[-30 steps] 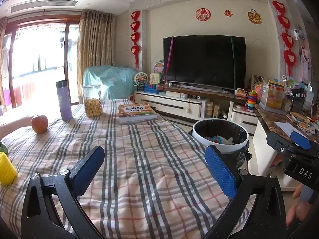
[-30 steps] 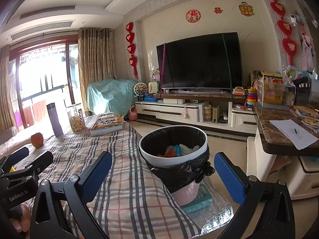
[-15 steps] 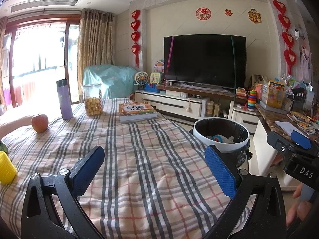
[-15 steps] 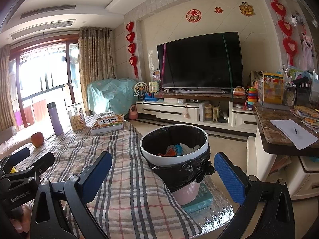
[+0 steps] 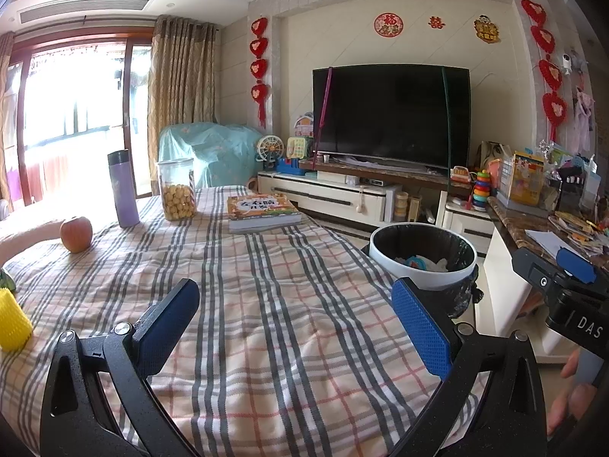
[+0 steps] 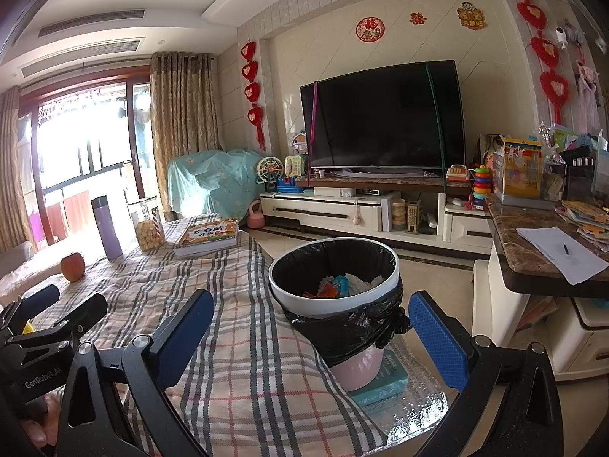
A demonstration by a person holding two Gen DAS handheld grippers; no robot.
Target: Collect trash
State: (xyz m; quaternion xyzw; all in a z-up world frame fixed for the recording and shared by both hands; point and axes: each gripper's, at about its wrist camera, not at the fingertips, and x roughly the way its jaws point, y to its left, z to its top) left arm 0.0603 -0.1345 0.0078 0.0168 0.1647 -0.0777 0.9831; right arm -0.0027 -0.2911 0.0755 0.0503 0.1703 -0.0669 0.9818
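Observation:
A white bin with a black liner (image 6: 335, 297) stands beside the table's right edge and holds crumpled wrappers (image 6: 338, 285). It also shows in the left wrist view (image 5: 422, 266). My left gripper (image 5: 300, 327) is open and empty above the plaid tablecloth (image 5: 266, 304). My right gripper (image 6: 316, 339) is open and empty, just in front of the bin. No loose trash shows on the cloth.
On the table stand a book (image 5: 260, 209), a cookie jar (image 5: 177, 194), a purple flask (image 5: 122, 194), an apple (image 5: 76, 233) and a yellow spiky object (image 5: 11, 321). A marble counter (image 6: 533, 240) with papers is at right. A TV cabinet (image 6: 342, 209) stands behind.
Almost nothing moved. Both grippers stay open and empty; the views have shifted only slightly.

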